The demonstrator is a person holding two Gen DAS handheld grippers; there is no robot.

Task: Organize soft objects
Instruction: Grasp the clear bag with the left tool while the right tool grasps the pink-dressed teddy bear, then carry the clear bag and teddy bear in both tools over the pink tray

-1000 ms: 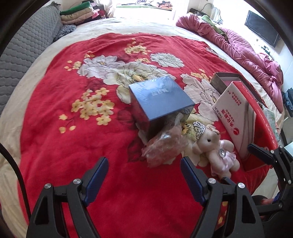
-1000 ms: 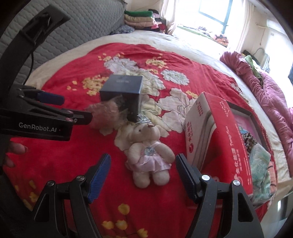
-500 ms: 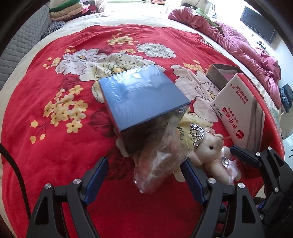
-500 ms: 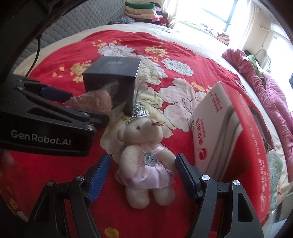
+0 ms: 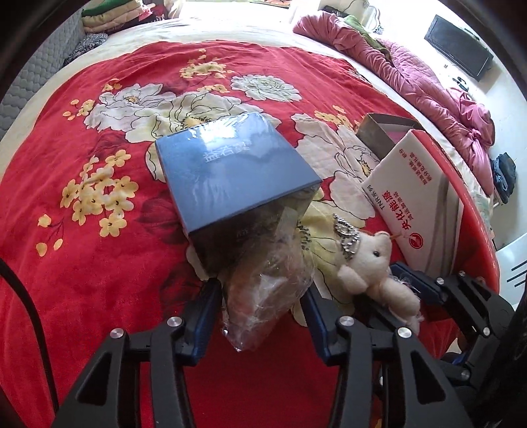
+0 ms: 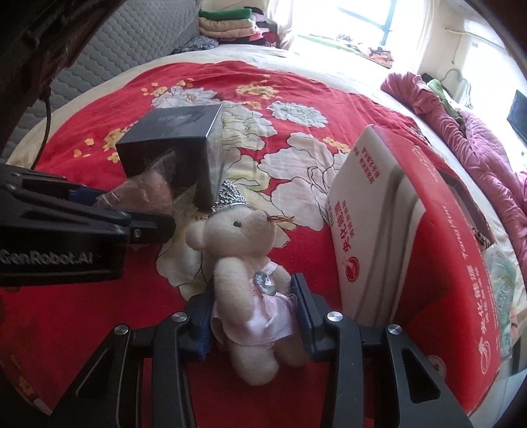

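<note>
A clear plastic bag with a brownish soft thing inside (image 5: 263, 296) lies on the red flowered blanket, against a dark blue box (image 5: 230, 171). My left gripper (image 5: 260, 296) is shut on the bag. A cream teddy bear in a pink dress and silver crown (image 6: 247, 280) lies beside it; it also shows in the left wrist view (image 5: 372, 266). My right gripper (image 6: 252, 303) is shut on the bear at its waist. The left gripper (image 6: 131, 227) shows in the right wrist view, left of the bear.
A red and white carton (image 6: 395, 237) stands right of the bear, with an open shoebox (image 5: 388, 131) behind it. A pink quilt (image 5: 411, 72) lies at the far right. Folded clothes (image 6: 227, 23) sit at the bed's head beside a grey quilted headboard (image 6: 125, 56).
Both grippers moved forward and closed: the left onto the plastic bag, the right onto the bear. Earlier both were open, short of the objects.
</note>
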